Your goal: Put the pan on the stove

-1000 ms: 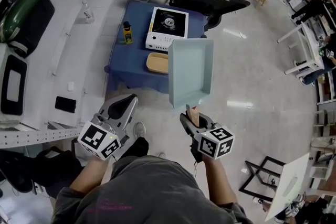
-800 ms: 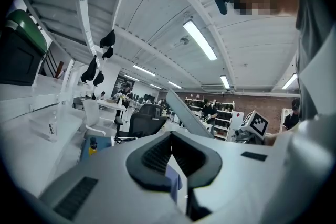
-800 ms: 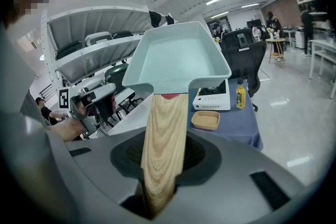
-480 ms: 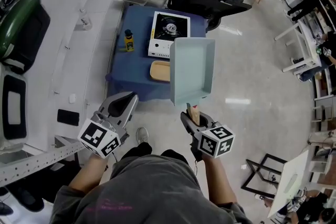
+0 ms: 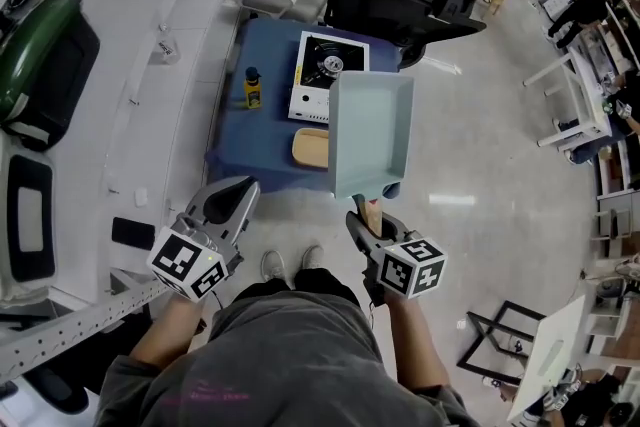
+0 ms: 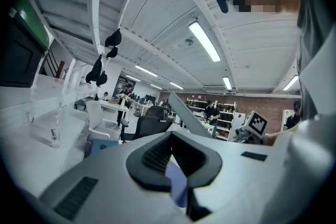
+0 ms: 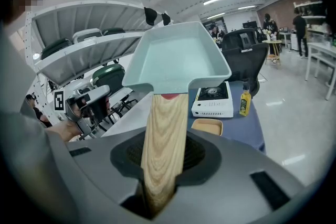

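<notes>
**Pan, pale blue-green, square, deep-walled, with light wooden handle** (image 5: 370, 135). Location: held in the air in front of the person, short of and above the low blue-clothed surface (image 5: 262, 150); not yet on the stove. Grip: right gripper (image 5: 367, 221), jaws closed on the wooden handle (image 7: 164, 149) near its far end, so the whole pan body sticks out beyond them. Contents: none; the inside shows bare in the right gripper view.

**Left gripper** (image 5: 232, 201). Jaws closed, nothing between them; carried beside the pan, apart from it.

**Stove, white, portable, single black burner** (image 5: 320, 75). Stands on the blue surface; burner bare.

**Dish, tan, shallow, rounded-rectangular** (image 5: 311, 148). Just in front of the stove. Appears empty.

**Bottle, small, yellow with black cap** (image 5: 253, 87). Left of the stove, upright. Fill level cannot be told.

**Hazards, as judged:**
- A hold so far out on the handle gives the pan leverage; it may droop or twist in the jaws.
- A low approach may strike the tan dish, which lies between the person and the stove.
- A wide swing may topple the bottle.
- Set off-centre, the pan may rock on the burner or shove the light stove.
</notes>
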A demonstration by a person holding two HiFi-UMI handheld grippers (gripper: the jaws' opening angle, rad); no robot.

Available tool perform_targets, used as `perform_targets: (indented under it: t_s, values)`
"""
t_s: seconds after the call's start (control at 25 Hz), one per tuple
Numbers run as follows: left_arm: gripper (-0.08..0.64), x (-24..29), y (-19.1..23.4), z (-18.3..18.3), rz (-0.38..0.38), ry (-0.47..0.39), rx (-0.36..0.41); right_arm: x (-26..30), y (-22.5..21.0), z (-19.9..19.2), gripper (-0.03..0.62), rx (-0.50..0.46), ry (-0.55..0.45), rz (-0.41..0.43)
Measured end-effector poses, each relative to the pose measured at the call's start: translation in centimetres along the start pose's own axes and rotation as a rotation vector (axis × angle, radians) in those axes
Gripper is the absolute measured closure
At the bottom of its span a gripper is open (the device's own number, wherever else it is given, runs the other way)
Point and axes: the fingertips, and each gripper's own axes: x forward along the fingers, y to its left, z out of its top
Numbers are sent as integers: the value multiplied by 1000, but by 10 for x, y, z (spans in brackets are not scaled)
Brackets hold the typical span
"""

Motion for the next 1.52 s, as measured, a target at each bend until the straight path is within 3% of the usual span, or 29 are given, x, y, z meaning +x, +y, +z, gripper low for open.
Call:
perform_targets:
  t_s: [0.56, 1.08, 1.52]
  values:
    - [558, 51, 36, 3, 42, 15, 0, 39, -47, 42, 489, 2, 9, 11]
    - [558, 163, 70, 16, 97, 51, -7, 94, -128, 103, 489, -4, 70, 68]
    - [558, 245, 91, 20, 172, 79, -9, 138, -174, 134, 489, -15, 145, 164]
